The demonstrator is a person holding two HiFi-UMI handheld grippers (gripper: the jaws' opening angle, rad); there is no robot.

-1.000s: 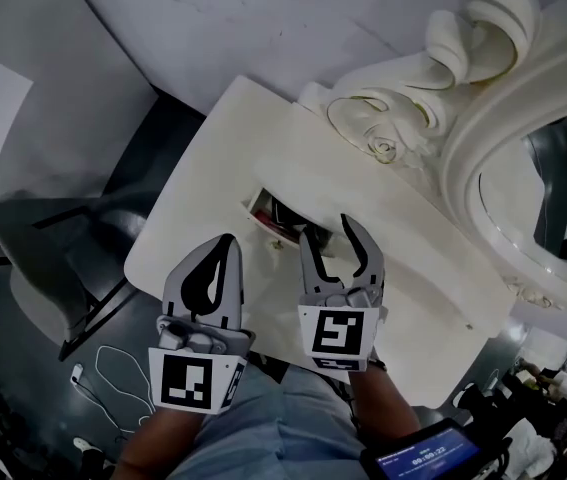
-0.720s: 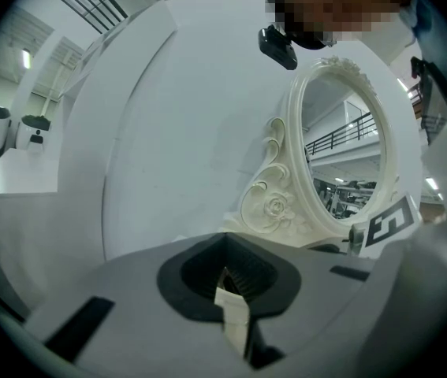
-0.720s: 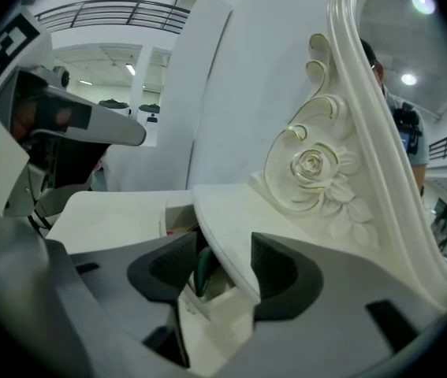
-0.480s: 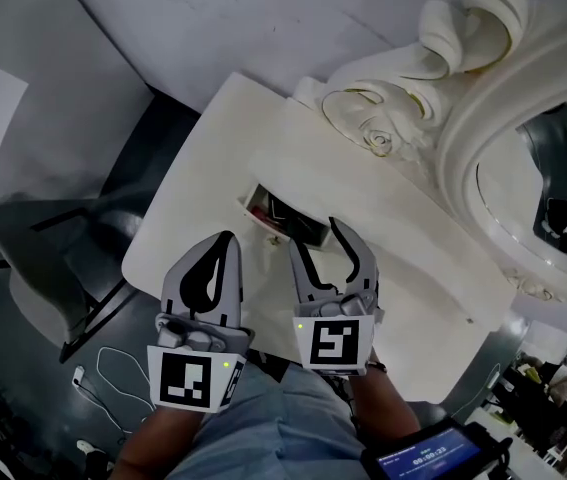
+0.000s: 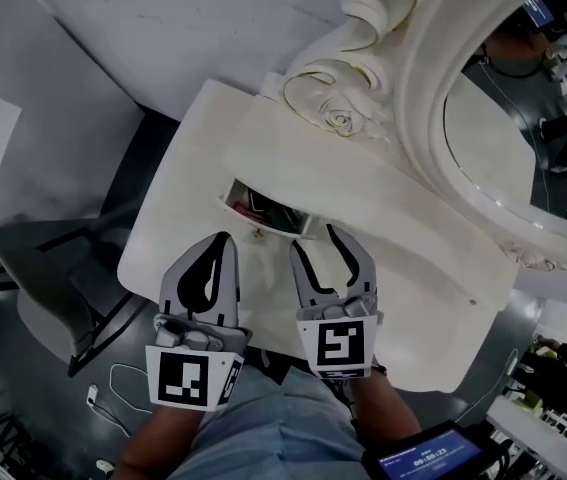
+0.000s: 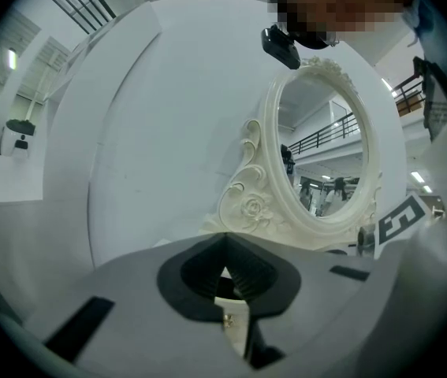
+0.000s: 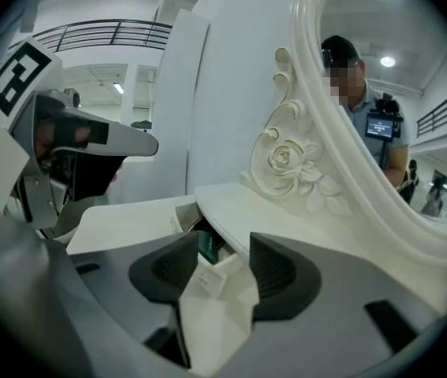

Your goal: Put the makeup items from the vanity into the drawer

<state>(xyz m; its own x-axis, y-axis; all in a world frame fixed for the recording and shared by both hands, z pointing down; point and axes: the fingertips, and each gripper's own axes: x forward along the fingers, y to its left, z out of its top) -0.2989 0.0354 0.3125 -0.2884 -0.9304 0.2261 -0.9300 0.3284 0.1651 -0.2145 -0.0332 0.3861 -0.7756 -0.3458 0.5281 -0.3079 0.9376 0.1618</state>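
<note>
The task looked nearly done: the makeup items [image 5: 259, 204] lay in the drawer [image 5: 231, 208], partly open at the near left of the desk [image 5: 403, 218]. None showed on the desk top, and shutting the drawer seemed all that remained. The left gripper [image 5: 223, 240] had its fingers clenched on nothing, while the right gripper [image 5: 315, 240], just near of the drawer, held its fingers released and empty, having just narrowed slightly. No brand or label was readable; only square markers showed on the grippers' cubes, and the digits on a small screen [image 5: 425, 458] were too blurred.

Cream vanity [image 5: 178, 213], lt-grey left gripper [image 5: 225, 240]
</note>
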